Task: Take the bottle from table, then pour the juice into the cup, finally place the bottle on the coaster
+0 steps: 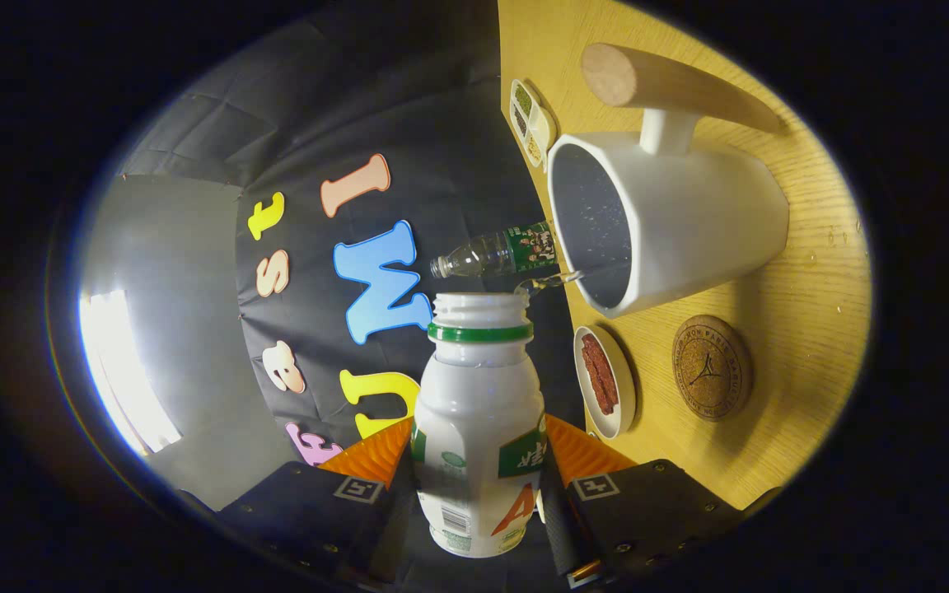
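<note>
Clamped between both fingers of my hand-held gripper [479,486] is the white juice bottle [479,428], cap off, tipped over so its open neck points at the mouth of the white cup [664,218] on the worktop [804,329]. A thin stream of clear liquid [549,282] bridges the bottle lip and the cup's rim. My worry is that the stream lands right at the near rim, not well inside; a slight roll or pull back would send juice onto the wood or into the small dish of red food [604,380] just beside the cup. Tipping faster could make the wide neck glug and splash. The cork coaster [711,367] sits near that dish, so setting down later risks clipping it.
</note>
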Demonstrator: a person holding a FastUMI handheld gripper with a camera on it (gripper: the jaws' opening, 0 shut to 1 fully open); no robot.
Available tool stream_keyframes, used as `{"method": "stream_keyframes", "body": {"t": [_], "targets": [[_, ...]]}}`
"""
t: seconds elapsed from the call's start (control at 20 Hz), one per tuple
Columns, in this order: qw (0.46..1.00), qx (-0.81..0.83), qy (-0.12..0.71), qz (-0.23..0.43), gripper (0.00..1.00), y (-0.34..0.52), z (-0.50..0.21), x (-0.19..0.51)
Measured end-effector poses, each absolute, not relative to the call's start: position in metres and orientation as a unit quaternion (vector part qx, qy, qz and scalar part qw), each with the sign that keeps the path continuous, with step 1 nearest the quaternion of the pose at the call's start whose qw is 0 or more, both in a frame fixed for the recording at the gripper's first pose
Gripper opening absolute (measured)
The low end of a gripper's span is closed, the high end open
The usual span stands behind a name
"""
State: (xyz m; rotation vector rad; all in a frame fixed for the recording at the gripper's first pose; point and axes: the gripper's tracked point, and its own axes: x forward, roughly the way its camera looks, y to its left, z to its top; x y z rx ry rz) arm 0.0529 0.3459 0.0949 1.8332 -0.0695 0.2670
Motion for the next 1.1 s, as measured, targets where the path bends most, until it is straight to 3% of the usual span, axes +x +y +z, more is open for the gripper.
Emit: {"method": "stream_keyframes", "body": {"t": [1.1], "targets": [[0.556,0.824,-0.028,0.106,0.68,0.339,0.108,0.047]]}}
